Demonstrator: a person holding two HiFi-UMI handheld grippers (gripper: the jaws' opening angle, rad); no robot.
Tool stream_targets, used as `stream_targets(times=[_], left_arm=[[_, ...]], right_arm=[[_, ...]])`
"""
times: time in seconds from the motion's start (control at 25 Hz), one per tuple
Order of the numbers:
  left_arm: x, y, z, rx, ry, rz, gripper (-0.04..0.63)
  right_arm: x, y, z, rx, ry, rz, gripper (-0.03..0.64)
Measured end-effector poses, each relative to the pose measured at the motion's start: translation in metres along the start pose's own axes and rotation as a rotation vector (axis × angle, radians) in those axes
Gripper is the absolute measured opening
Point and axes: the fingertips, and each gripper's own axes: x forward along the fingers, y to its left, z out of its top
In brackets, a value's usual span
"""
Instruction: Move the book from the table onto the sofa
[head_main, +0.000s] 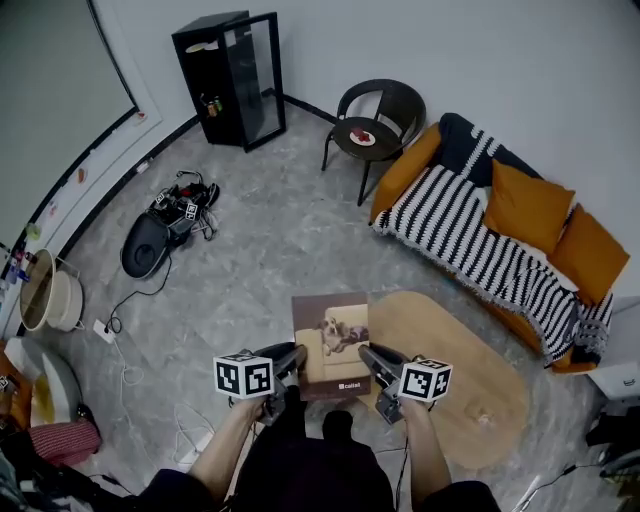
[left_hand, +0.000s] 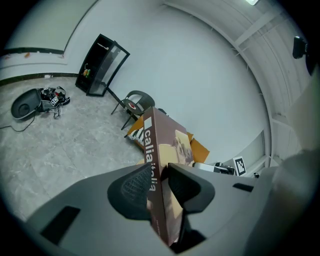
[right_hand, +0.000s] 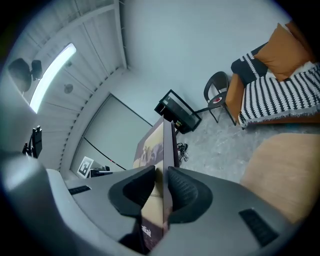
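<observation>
1. The left gripper (left_hand: 159, 172) has its jaws closed on the book (left_hand: 167, 140), with a pad pressing each face at the lettered spine edge.
2. The right gripper (right_hand: 161, 172) pinches the opposite edge the same way. The book hangs flat between the two grippers, cover up.
3. The book is lifted, held in front of the person and mostly over the floor (head_main: 260, 250) at the near-left end of the table (head_main: 470, 385). From above I can't quite tell whether its right edge overlaps the tabletop.
4. The sofa (head_main: 590, 255) stands well apart on the far side of the table, draped with a striped blanket (head_main: 450, 220). No part of the book is near it.
5. As I read it, the pick-up is done and the carry is only starting. What is left is to take the book round the table, lay it on the sofa seat, and open both grippers.
</observation>
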Motion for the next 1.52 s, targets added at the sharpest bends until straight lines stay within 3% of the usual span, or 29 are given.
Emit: stream_targets(times=[0.32, 0.64, 1.08, 1.52], left_arm=[[-0.034, 0.072, 0.050, -0.014, 0.032, -0.047, 0.110], [-0.036, 0.103, 0.092, -0.015, 0.046, -0.073, 0.110], [0.020, 0.114, 0.148, 0.010, 0.090, -0.100, 0.110], [0.127, 0.104, 0.235, 0.044, 0.170, -0.117, 0.110]], right_arm=[[0.086, 0.032, 0.004, 0.009, 0.005, -0.043, 0.097], [0.129, 0.040, 0.025, 0.033, -0.019, -0.062, 0.097], [0.150, 0.000, 0.082, 0.058, -0.074, -0.094, 0.097], [0.162, -0.075, 0.185, 0.111, -0.127, -0.113, 0.097]])
